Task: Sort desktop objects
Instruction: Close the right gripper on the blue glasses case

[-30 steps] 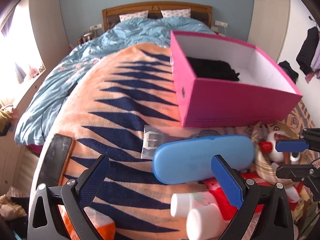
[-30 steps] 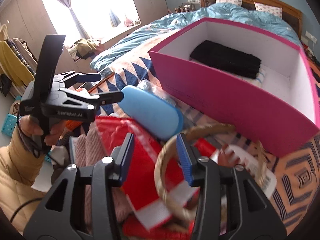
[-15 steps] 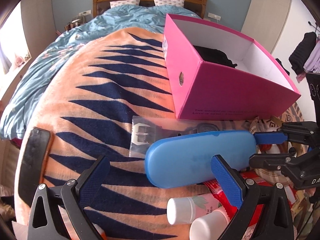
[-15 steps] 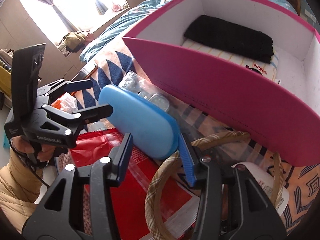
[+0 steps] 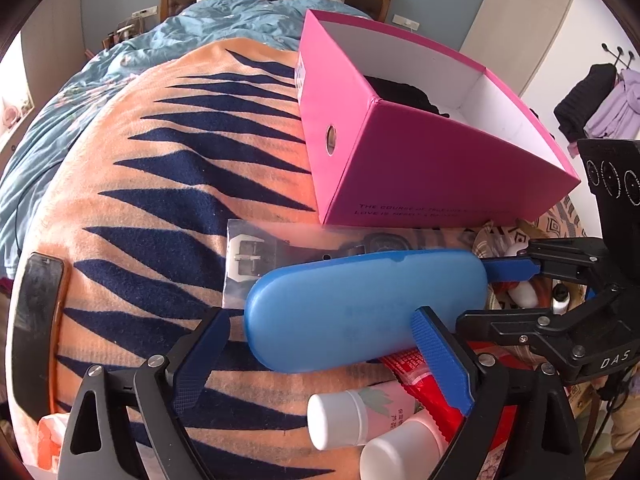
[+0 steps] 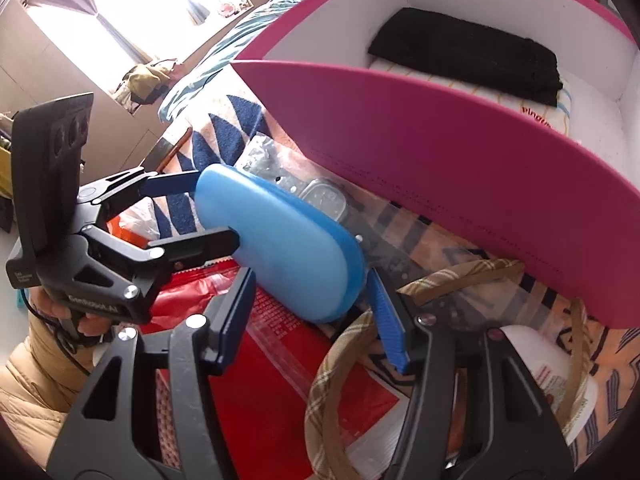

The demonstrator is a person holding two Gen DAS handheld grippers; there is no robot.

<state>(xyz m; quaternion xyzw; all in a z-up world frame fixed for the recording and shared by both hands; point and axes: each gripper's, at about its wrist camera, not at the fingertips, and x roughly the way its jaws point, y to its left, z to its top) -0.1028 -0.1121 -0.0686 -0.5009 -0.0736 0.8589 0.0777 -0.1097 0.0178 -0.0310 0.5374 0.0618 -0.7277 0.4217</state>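
Right wrist view: both hand-held grippers, left hand-held gripper (image 5: 320, 340) and right hand-held gripper (image 6: 312, 308), straddle the blue case (image 6: 280, 244), jaws wide, left's just closing, right's opening.

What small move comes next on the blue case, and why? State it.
Probably close the left tongs onto the blue case. Its end lies between them; they have just been closing but do not press yet. The right tongs, also straddling it, have just been opening. The pink box stands open behind.
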